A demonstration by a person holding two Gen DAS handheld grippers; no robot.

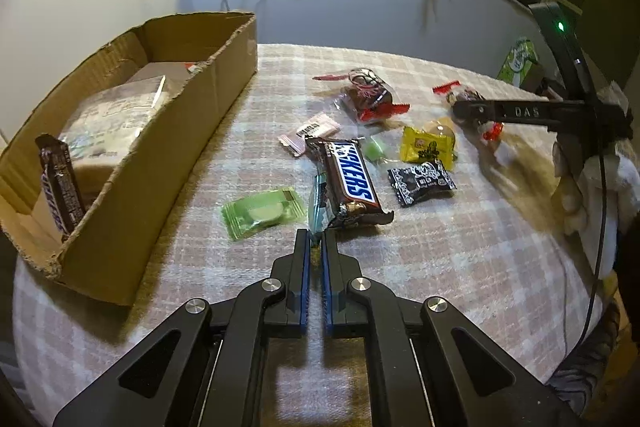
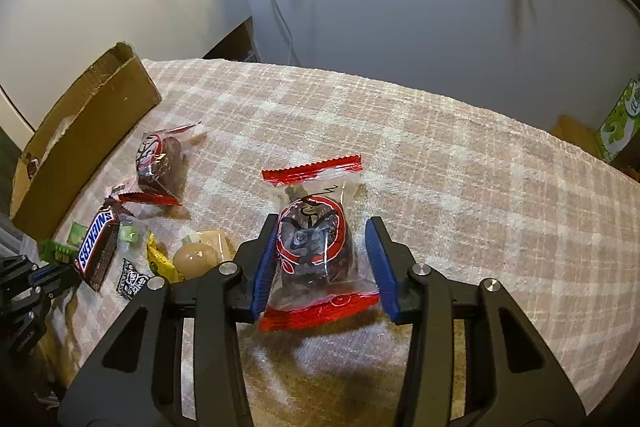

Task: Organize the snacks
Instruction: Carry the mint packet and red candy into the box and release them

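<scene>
Left gripper [image 1: 316, 239] angled down, jaws pinching teal wrapper [image 1: 319, 213] | right gripper [image 2: 326, 259] angled down, jaws spread around red-edged snack packet [image 2: 316, 247]

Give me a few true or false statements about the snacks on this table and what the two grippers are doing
1. The left gripper is shut at the near end of the teal wrapper under the Snickers bar. True.
2. The right gripper is clamped tight on the red-sealed snack bag. False: the bag lies between its blue pads, and a gap shows on one side.
3. The cardboard box is empty. False: a chocolate bar and pale packets are inside.
4. A second red-sealed bag lies on the plaid cloth nearer the box. True.
</scene>
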